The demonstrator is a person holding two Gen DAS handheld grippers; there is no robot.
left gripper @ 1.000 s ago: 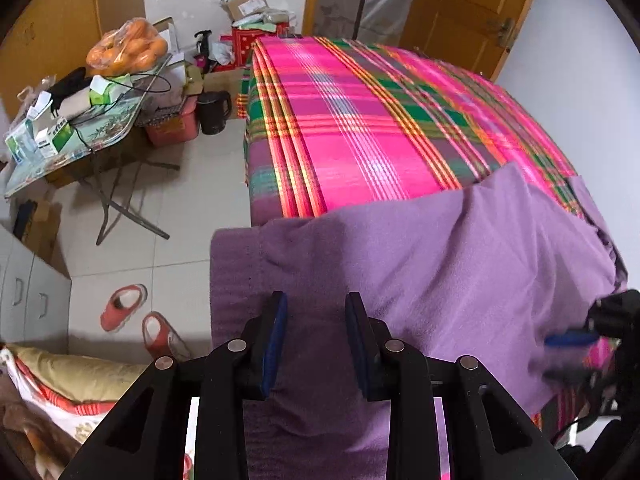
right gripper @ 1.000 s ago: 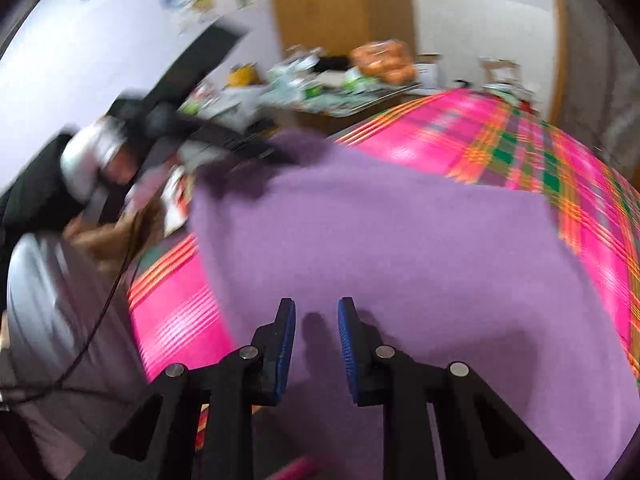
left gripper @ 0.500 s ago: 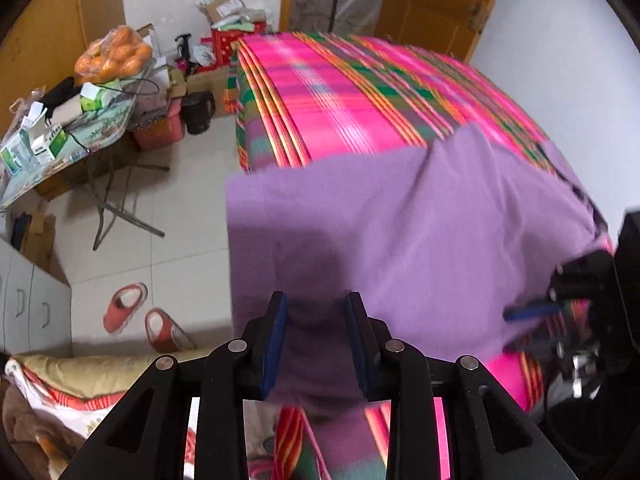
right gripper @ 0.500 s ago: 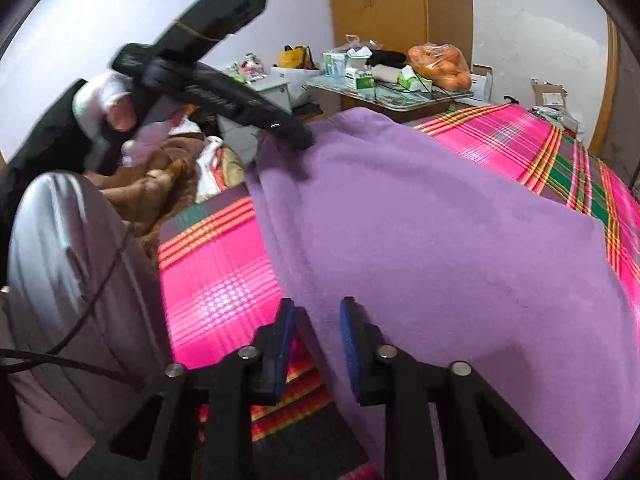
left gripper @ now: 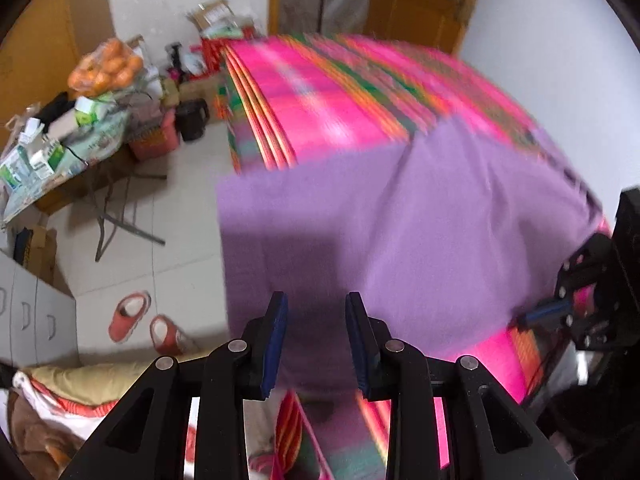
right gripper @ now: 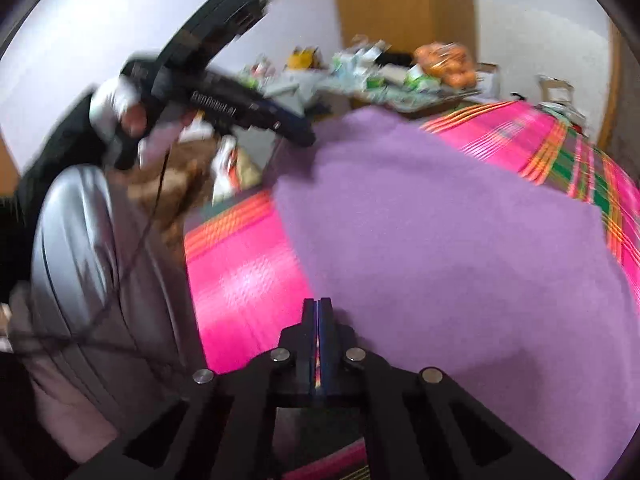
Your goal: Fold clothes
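Your purple garment (right gripper: 460,240) lies spread over the near corner of the bed (left gripper: 328,112), a soft, matte, fleecy cloth with almost no wrinkles, its straight edge hanging off the bed's side toward the tiled floor (left gripper: 168,216). Under it is a bright pink plaid bedcover (right gripper: 244,272) with green and orange stripes and a faintly ribbed weave.

Your left tool (left gripper: 316,344) has its two flat blue-padded fingers spread apart, with the garment's near hem between and beyond them; the pads do not press the cloth. Your right tool (right gripper: 318,332) has its fingers pressed together with no gap; it sits right at the garment's near edge over the pink cover, and you cannot tell from these views whether a bit of cloth is pinched between the pads.

Off to the side, a folding tabletop (left gripper: 64,156) carries boxes and a lumpy clear bag of oranges (left gripper: 106,66). Two red slippers (left gripper: 140,320) lie on the floor beside the bed.
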